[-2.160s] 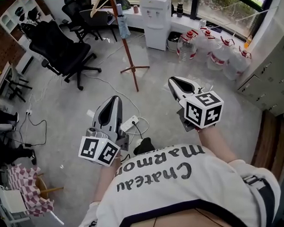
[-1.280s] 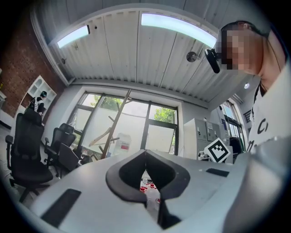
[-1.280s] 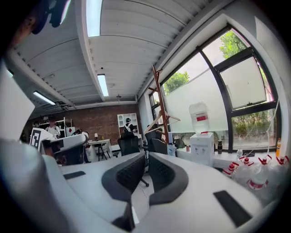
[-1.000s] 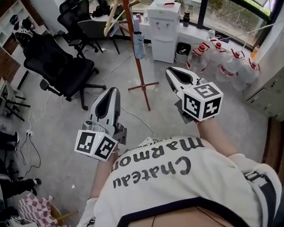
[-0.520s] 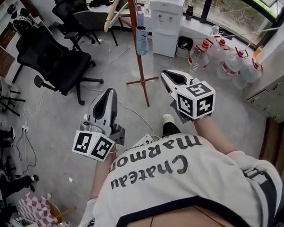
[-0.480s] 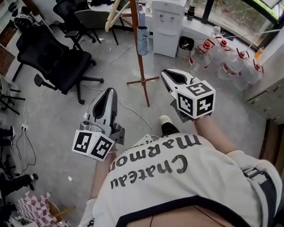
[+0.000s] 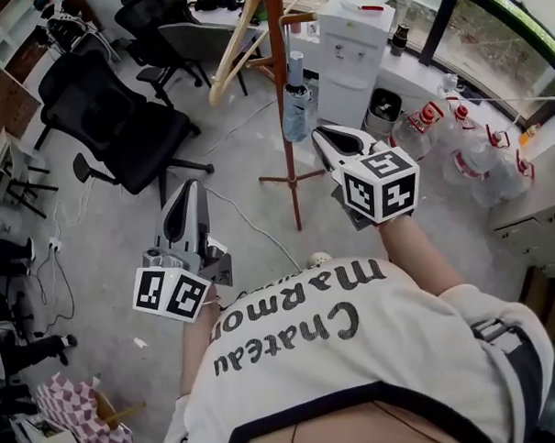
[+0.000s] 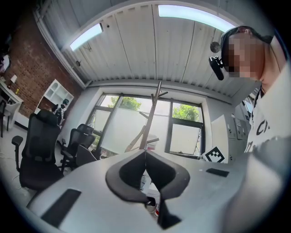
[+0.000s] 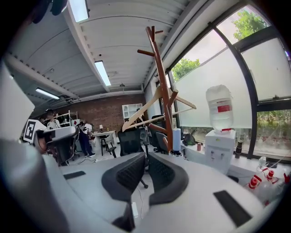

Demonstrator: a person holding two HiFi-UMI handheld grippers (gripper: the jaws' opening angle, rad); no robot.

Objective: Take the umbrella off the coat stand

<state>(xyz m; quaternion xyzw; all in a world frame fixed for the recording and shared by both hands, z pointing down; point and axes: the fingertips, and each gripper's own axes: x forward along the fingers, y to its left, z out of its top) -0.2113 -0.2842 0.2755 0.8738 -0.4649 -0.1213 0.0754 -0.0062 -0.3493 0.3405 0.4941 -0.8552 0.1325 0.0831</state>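
A folded pale blue umbrella (image 7: 295, 100) hangs upright from a peg of the brown wooden coat stand (image 7: 283, 124). In the right gripper view the umbrella (image 9: 176, 139) shows just right of the stand's pole (image 9: 164, 95), beyond the jaws. My right gripper (image 7: 324, 133) is shut and empty, its tip just right of the umbrella and apart from it. My left gripper (image 7: 186, 188) is also shut and empty, lower and well left of the stand. The left gripper view looks up past its shut tips (image 8: 145, 152) at the stand (image 8: 152, 113); the umbrella is hidden there.
A wooden hanger (image 7: 238, 57) hangs on the stand's left side. Black office chairs (image 7: 117, 113) stand at the left. Behind the stand are a white water dispenser (image 7: 362, 47), a bin (image 7: 380, 106) and several water bottles (image 7: 467, 153). A cable (image 7: 250, 222) runs across the floor.
The person has walked toward the coat stand, which now looks nearer and larger. Both grippers came forward with it; the right tip is now beside the umbrella. Both jaws stayed shut.
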